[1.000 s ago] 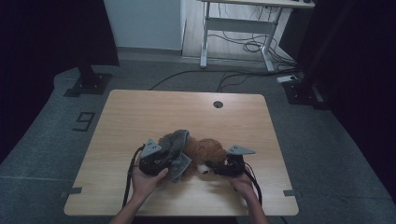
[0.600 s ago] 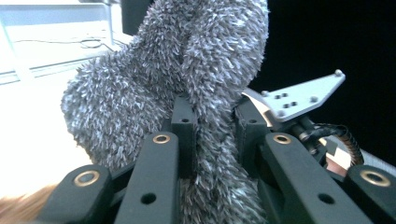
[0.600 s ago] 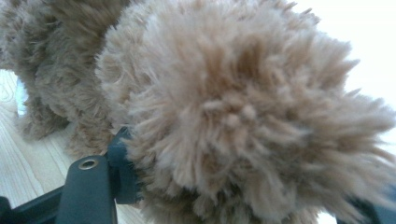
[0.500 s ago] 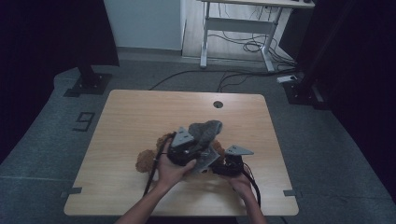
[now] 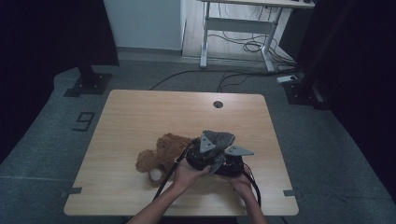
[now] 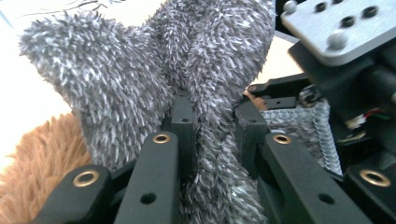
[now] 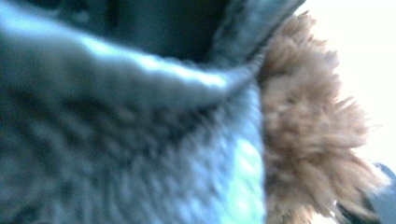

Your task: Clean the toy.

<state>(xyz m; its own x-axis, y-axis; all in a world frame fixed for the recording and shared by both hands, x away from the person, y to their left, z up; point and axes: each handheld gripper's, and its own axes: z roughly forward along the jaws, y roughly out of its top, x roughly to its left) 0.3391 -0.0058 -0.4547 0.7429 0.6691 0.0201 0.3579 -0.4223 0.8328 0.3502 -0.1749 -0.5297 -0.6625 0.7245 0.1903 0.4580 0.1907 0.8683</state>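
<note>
the left gripper (image 6: 212,135) is clamped on a fuzzy grey garment (image 6: 154,79) and has swung across from the table's left to sit against the right gripper (image 5: 232,161), whose grip i cannot tell. the garment now bunches between them, beside the brown teddy bear (image 5: 161,151) lying on the table (image 5: 140,112); dressing looks underway. no containers here.

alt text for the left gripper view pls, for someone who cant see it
Two black fingers of the left gripper pinch a fold of fuzzy grey cloth that bunches up above them. Brown plush fur shows at lower left on the pale table, and the other gripper's grey metal plate sits at upper right.
</note>
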